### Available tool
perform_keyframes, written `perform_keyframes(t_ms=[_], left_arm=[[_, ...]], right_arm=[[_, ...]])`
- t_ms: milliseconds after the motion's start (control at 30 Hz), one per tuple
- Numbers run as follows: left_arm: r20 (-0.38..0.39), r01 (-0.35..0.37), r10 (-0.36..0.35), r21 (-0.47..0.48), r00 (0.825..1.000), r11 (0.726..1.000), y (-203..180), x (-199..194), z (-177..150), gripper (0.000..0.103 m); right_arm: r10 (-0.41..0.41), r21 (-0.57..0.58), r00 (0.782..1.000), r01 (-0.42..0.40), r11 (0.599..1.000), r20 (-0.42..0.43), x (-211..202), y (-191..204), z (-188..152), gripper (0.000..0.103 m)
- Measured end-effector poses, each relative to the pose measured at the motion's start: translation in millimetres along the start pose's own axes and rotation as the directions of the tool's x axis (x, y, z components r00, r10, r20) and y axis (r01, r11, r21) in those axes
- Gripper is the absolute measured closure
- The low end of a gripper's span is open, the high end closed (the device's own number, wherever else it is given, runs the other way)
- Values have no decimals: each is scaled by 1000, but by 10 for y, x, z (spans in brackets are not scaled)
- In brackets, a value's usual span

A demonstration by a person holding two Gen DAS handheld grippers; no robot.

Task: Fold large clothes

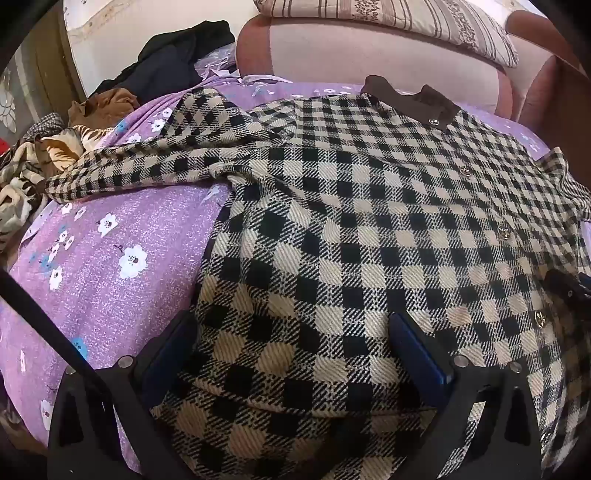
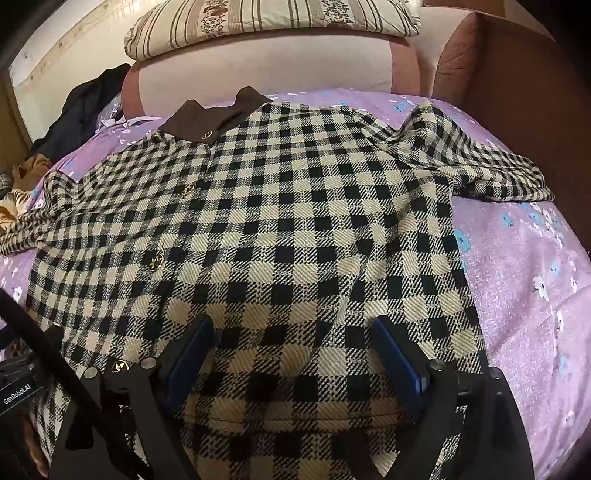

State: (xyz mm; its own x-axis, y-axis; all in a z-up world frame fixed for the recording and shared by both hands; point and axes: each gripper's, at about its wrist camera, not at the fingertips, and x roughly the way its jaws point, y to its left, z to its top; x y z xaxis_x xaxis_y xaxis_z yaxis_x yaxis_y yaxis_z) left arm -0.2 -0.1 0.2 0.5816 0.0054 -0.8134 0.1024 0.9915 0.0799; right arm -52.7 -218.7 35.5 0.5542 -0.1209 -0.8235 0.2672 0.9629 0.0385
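Observation:
A black-and-beige checked coat (image 1: 351,206) with a brown collar (image 1: 410,99) and gold buttons lies spread front-up on a purple flowered bedsheet (image 1: 110,258). It also shows in the right wrist view (image 2: 277,221), collar (image 2: 214,114) at the far end. One sleeve (image 1: 155,162) stretches out to the left, the other sleeve (image 2: 480,158) to the right. My left gripper (image 1: 291,332) is open, its fingers straddling the coat's lower left part. My right gripper (image 2: 291,336) is open over the coat's lower right part. The tip of the right gripper (image 1: 569,284) shows in the left wrist view.
A pink padded headboard (image 1: 369,44) with a striped pillow (image 1: 424,18) on top stands behind the coat. A pile of other clothes (image 1: 92,110) lies at the far left of the bed. Bare sheet (image 2: 535,295) lies right of the coat.

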Motion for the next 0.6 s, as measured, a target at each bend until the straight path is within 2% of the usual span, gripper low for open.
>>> perform_keyframes(t_ms=[33,167,600], left_arm=[[-10,4,-4,-2,1000,1000,0,3,1,0],[-3,17,-17,-7,1000,1000,33,9,1,0],[16,-1,1,5,1000,1000,-28,-61,10,0]], right_arm=[[-8,2,1000,8,1000,-23,46,24,63,12],[-8,1,1000,8,1000,-22,61,-25,115,12],[-27,-19,1000,27,999,-5,-15,50,62,12]])
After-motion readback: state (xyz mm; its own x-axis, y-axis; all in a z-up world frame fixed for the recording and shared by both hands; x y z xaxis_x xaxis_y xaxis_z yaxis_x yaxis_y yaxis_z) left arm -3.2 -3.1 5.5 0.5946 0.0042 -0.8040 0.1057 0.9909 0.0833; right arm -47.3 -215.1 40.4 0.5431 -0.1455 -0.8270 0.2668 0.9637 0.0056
